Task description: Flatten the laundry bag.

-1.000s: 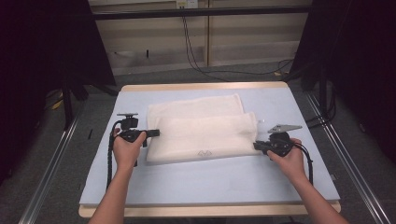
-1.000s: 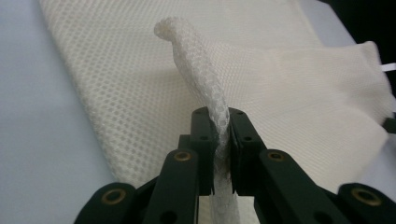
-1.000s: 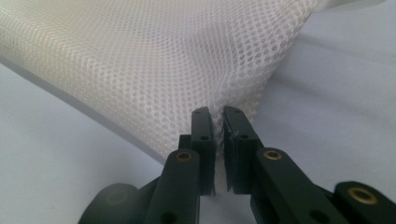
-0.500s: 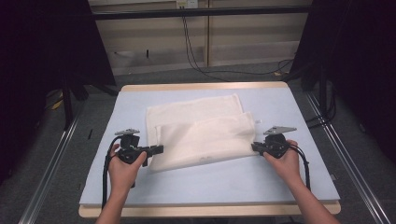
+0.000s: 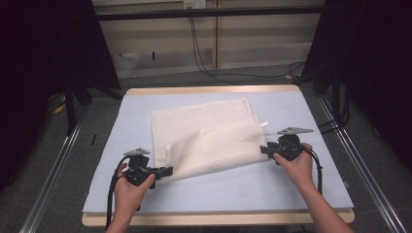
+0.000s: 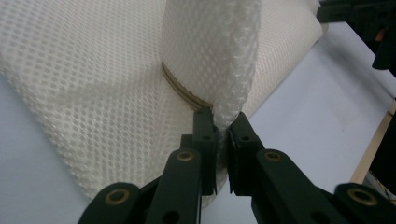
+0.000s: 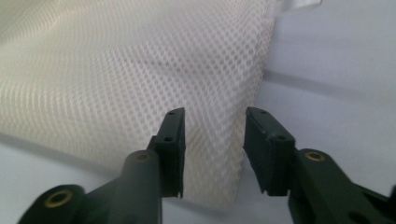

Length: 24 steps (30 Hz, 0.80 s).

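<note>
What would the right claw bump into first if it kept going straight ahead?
Most likely the cream mesh cloth. The right claw has just been opening, and the cloth's near corner lies between its jaws with the pads off it. How close it is, I can't tell.

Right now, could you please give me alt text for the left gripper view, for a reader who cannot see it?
The left tool is shut on a bunched edge of cream mesh cloth, lifting it into a fold. The rest of the cloth spreads over the pale blue table, with a tan band showing at the fold.
</note>
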### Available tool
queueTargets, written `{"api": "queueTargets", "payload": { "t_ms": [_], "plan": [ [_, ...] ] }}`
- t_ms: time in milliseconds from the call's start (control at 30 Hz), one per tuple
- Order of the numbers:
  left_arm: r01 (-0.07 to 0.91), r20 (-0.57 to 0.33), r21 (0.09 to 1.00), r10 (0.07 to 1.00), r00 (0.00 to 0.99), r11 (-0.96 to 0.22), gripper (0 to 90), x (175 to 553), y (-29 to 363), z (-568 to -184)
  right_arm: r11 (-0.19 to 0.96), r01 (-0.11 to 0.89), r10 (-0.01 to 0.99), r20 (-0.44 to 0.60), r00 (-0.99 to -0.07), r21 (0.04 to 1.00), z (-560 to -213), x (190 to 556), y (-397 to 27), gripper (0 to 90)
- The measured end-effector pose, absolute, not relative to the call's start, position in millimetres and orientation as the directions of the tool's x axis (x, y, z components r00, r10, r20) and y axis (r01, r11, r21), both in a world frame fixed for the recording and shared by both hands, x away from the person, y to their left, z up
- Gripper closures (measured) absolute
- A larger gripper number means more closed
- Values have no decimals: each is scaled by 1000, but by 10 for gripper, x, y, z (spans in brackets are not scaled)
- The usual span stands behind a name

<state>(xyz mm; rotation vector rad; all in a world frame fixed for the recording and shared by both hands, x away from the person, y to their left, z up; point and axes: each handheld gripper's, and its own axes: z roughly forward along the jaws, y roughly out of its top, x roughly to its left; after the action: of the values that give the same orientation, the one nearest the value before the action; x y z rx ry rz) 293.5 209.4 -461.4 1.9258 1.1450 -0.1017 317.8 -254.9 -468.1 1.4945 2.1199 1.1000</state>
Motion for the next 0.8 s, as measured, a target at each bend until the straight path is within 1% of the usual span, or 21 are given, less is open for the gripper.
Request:
{"api": "queueTargets", "payload": {
  "t_ms": [67,133,200,233,300,367,400,500,567,600,667,767,800],
  "plan": [
    [743,-454,636,677,579,-208,840,2919,2083,-4623,151,652,906,160,-392,743,-4637,3284,-2505,536],
    [738,-446,639,675,587,-219,840,2912,2079,-4634,147,655,909,160,-384,741,-4634,3305,-2489,537],
    [745,-450,629,677,582,-222,841,2907,2081,-4645,141,662,906,173,-385,736,-4649,3375,-2454,559],
    [747,-447,624,678,583,-230,842,2905,2082,-4656,136,663,905,181,-386,736,-4656,3394,-2447,588],
    [749,-445,616,679,585,-242,843,2891,2069,-4689,136,657,903,180,-390,742,-4648,3406,-2440,766],
    [750,-438,612,681,587,-253,843,2876,2045,-4723,139,644,899,176,-400,752,-4615,3376,-2447,819],
    [752,-438,607,681,587,-257,844,2878,2038,-4739,159,639,889,173,-425,753,-4591,3333,-2458,841],
    [759,-443,604,689,574,-243,846,2872,2021,-4746,172,623,878,169,-449,763,-4561,3273,-2475,845],
    [754,-431,606,693,579,-253,848,2866,1995,-4759,172,585,858,171,-484,792,-4523,3137,-2518,845],
    [754,-426,608,699,575,-250,848,2862,1978,-4768,172,585,858,171,-484,792,-4523,3137,-2518,845],
    [751,-411,612,712,570,-247,852,2863,1955,-4774,175,590,832,202,-516,789,-4534,3050,-2558,846],
    [742,-375,623,738,561,-249,857,2863,1906,-4768,199,591,801,218,-558,782,-4593,2917,-2591,850],
    [736,-362,629,743,563,-251,858,2873,1886,-4772,223,593,787,217,-578,774,-4617,2881,-2582,850]
  ]
}}
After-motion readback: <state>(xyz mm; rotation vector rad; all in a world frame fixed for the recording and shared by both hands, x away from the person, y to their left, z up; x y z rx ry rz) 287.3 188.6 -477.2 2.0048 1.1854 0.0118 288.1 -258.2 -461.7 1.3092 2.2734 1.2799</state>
